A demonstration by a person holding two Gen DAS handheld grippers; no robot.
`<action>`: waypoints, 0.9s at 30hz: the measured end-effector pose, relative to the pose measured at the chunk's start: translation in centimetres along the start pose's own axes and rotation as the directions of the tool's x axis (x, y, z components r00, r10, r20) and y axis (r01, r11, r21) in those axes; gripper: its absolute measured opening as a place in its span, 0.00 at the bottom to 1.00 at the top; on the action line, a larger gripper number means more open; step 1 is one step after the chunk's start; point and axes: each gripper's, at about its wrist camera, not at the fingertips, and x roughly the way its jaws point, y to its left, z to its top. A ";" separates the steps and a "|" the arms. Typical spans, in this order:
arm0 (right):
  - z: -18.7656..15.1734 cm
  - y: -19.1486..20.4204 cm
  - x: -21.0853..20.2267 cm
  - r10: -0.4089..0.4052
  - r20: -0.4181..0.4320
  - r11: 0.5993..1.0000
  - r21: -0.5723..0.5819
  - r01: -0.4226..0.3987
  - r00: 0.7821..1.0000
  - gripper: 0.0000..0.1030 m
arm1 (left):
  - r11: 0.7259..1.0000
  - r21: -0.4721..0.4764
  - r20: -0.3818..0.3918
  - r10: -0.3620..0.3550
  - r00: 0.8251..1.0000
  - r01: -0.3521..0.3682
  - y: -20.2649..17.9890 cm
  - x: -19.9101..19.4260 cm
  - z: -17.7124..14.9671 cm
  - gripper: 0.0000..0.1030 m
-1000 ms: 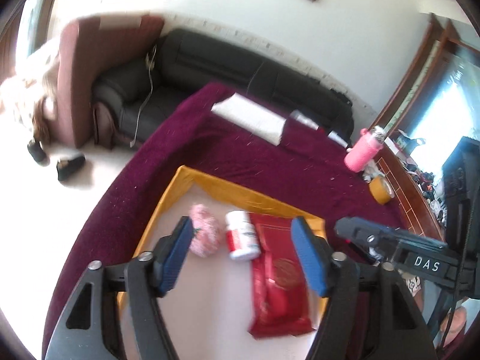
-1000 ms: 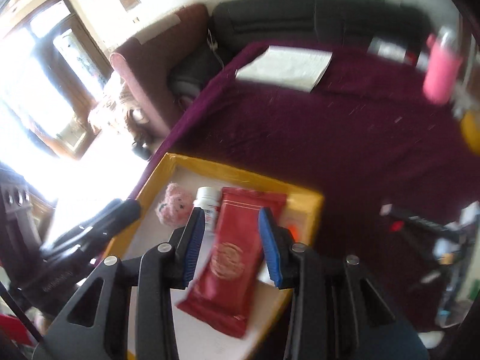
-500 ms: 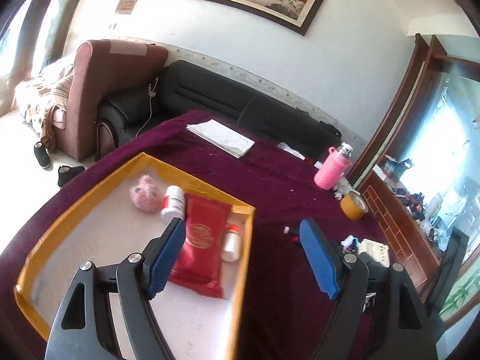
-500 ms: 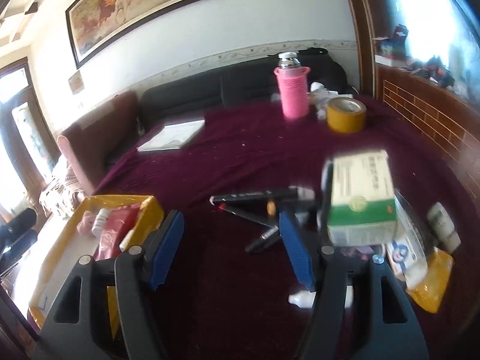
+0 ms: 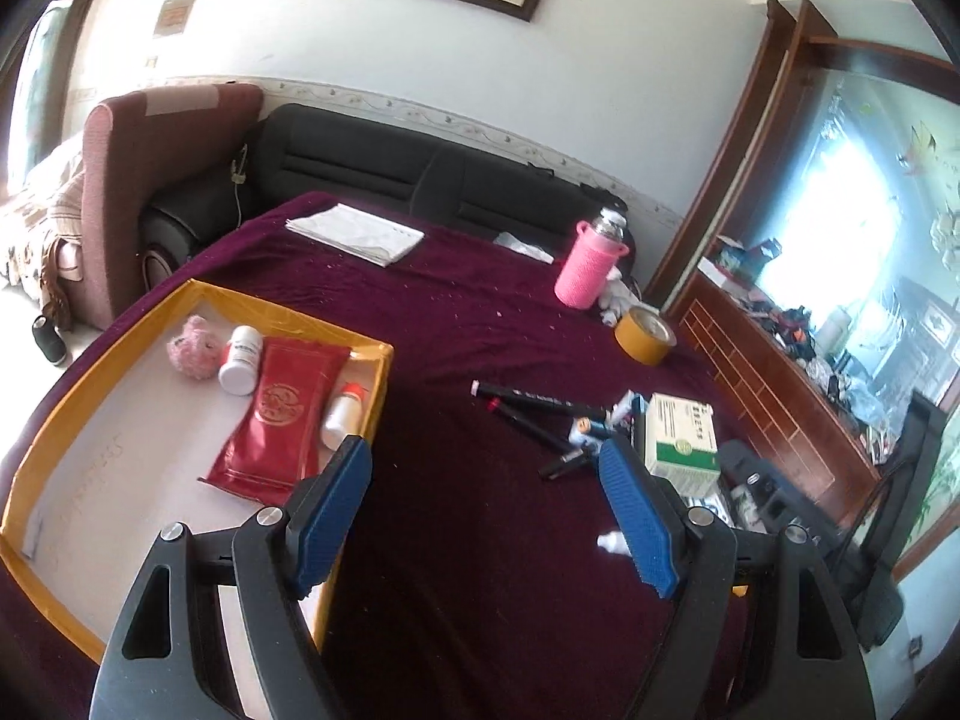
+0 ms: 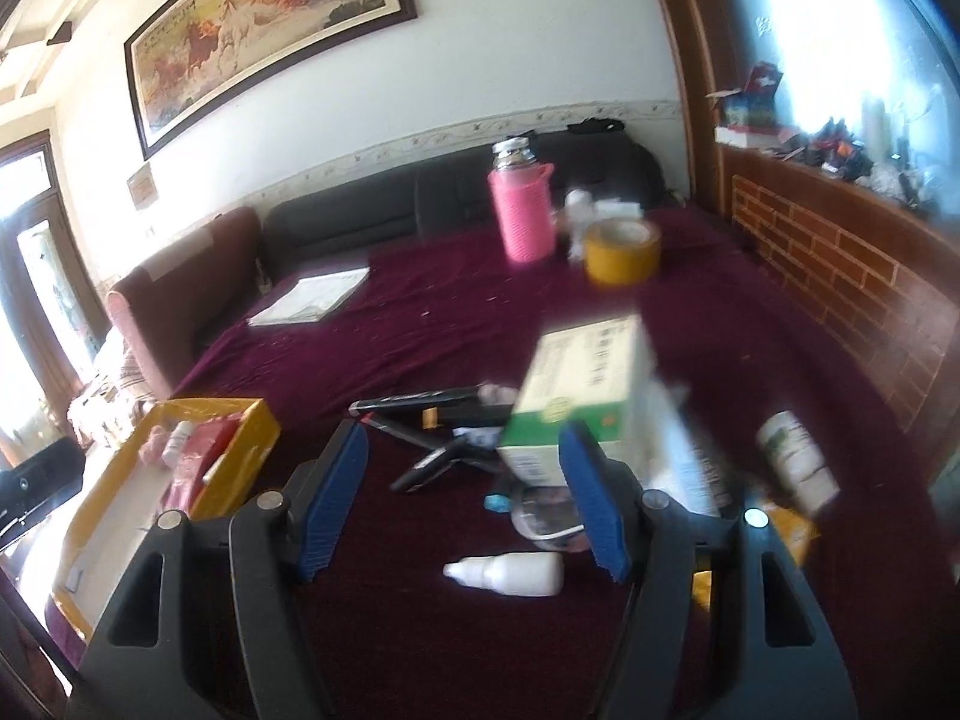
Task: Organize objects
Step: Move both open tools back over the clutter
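Both grippers hang empty above the maroon surface (image 5: 480,312), their fingers spread wide with nothing between the pads. The left gripper (image 5: 480,510) sits just right of the yellow tray (image 5: 372,420), which already holds a red pouch (image 5: 279,420), a pink knitted toy (image 5: 195,348) and two small white bottles.

The loose items lie ahead of the right gripper (image 6: 462,498): a green-and-white box (image 6: 576,396) just beyond its right-hand finger, dark pens (image 6: 432,408) straight ahead between the fingers, and a white dropper bottle (image 6: 510,573) lying on its side almost under them.

The pile is the main risk. A grab at the box may catch the pens or the clear packet beneath it, dragging several things at once. The dropper bottle looks round and likely to roll if a finger nudges it. The right view is blurred, so exact contact among the piled items cannot be told, and a misjudged approach could knock the box over.
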 end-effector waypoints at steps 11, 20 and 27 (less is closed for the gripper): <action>1.0 -5.5 -1.5 -0.076 0.029 0.995 0.066 0.074 0.997 0.64 | 0.999 -0.028 -0.106 -0.025 0.994 0.022 -0.4 2.6 -1.7 0.71; 2.8 -8.1 0.0 -0.126 0.033 0.987 0.108 0.122 0.991 0.64 | 1.000 -0.021 -0.164 -0.010 0.986 0.007 -0.4 4.3 -2.2 0.71; 4.2 -8.8 1.5 -0.115 0.064 0.990 0.093 0.108 0.991 0.64 | 0.999 0.000 -0.201 0.032 0.979 -0.033 -0.9 5.9 -2.5 0.71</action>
